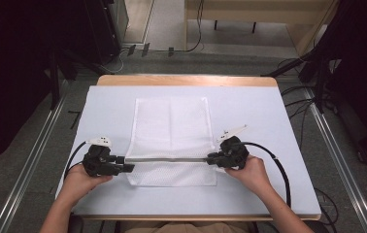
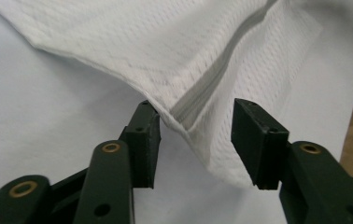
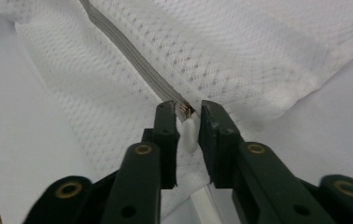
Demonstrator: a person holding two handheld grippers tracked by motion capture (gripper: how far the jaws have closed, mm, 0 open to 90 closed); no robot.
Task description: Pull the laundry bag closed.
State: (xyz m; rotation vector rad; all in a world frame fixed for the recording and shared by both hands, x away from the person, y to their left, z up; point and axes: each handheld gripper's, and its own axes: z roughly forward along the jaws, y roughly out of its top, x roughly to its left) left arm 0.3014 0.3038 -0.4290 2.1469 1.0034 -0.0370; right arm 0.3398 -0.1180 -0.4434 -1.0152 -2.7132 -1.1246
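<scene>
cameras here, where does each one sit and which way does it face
High view: above the person's side, facing forward and down on the table; forearms, both hands show.
Left gripper view: rides the left gripper, looking along open jaws at the mesh bag corner.
Right gripper view: rides the right gripper, jaws nearly closed around the white zipper pull.
Shared: the bag's grey zipper.

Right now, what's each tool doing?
Left tool: open, jaws either side of the bag edge.
Right tool: shut on the zipper pull.
</scene>
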